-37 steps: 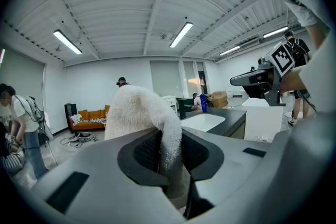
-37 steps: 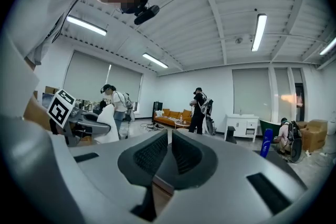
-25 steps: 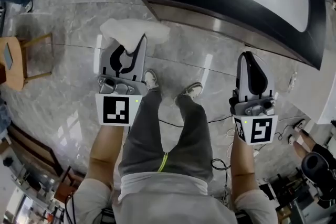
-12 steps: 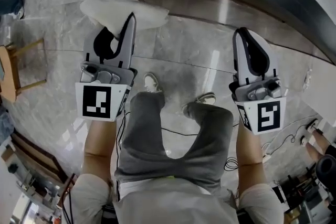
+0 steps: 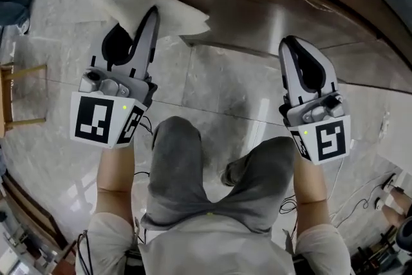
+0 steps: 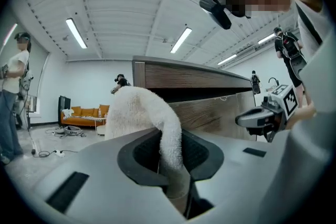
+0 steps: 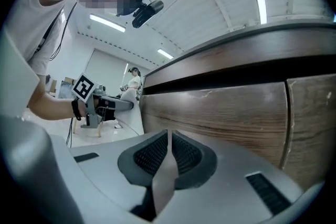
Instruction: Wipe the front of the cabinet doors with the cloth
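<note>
The white cloth [image 5: 151,6] hangs from my left gripper [image 5: 150,15], whose jaws are shut on it; the cloth's free end lies against the lower left part of the brown wooden cabinet doors [image 5: 277,6]. In the left gripper view the cloth [image 6: 142,113] rises out of the left gripper [image 6: 170,147] in front of the cabinet [image 6: 210,107]. My right gripper [image 5: 291,43] hovers just short of the door front, shut, nothing between its jaws. The right gripper view has the right gripper [image 7: 169,139] facing the wood-grain door [image 7: 236,113], with the cloth [image 7: 132,107] far left.
I crouch on a grey marble floor [image 5: 219,80], knees in grey trousers [image 5: 187,164] between the two arms. A wooden chair [image 5: 13,93] stands at the left edge and cables [image 5: 360,196] lie at the right. Behind, a person [image 6: 13,97] and an orange sofa [image 6: 84,113].
Both grippers have moved forward and down to the cabinet front. The sink top has left the view and the doors now fill the top. The cloth now reaches the door.
</note>
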`<state>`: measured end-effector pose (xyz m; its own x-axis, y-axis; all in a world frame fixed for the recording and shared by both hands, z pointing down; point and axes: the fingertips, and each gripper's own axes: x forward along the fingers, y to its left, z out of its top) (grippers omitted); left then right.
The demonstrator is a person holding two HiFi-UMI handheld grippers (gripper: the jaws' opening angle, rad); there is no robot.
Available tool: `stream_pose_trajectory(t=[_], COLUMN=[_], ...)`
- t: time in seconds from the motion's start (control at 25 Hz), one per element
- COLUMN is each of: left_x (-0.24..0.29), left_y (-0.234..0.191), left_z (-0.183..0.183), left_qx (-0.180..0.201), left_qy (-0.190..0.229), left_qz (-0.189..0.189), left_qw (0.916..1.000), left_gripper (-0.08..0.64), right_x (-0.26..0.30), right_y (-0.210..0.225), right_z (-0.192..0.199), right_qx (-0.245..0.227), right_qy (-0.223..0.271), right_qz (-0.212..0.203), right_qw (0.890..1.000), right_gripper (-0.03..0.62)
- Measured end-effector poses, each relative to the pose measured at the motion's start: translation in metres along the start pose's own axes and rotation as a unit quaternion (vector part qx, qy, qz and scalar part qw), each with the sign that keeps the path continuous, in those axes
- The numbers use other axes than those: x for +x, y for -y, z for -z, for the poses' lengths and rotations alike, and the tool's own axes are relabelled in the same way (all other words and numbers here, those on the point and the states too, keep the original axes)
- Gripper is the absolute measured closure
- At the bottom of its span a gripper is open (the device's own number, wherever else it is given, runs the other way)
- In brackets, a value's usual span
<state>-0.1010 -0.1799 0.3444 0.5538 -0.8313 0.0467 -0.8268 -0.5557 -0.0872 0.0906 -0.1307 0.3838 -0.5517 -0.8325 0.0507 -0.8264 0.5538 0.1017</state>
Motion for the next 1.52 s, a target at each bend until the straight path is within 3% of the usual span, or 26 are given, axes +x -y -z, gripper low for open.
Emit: stream_pose_trajectory(t=[0.08,0.24,0.4,0.84,1.52], left_x=[-0.001,0.0,-0.003,-0.002,0.018], left_y=[-0.004,0.001,0.002,0.004,0.049], left_z=[0.005,0.016,0.02,0.006,-0.01], left_qx=[-0.009,0.023,0.025,0.03,0.04], left_qy=[0.018,0.054,0.074,0.095,0.107], left_qz=[-0.002,-0.004,0.006,0.003,0.03], left_qw=[0.9998,0.9983,0.9969,0.9951,0.993], left_gripper=[0.482,0.482,0.482,0.482,0.482], right_x=[0.004,0.009,0.007,-0.026,-0.043], right_y=[-0.001,-0.004,-0.016,-0.021,-0.02], right_z=[0.011,0.035,0.047,0.059,0.059], right_qx=[-0.003,-0.02,-0.025,-0.03,-0.03], right_qy=[0.015,0.044,0.057,0.054,0.066], right_qz=[-0.008,-0.011,-0.009,0.016,0.005], right_qw=[1.0,0.999,0.998,0.998,0.997], right_gripper=[0.543,0.543,0.543,0.543,0.543])
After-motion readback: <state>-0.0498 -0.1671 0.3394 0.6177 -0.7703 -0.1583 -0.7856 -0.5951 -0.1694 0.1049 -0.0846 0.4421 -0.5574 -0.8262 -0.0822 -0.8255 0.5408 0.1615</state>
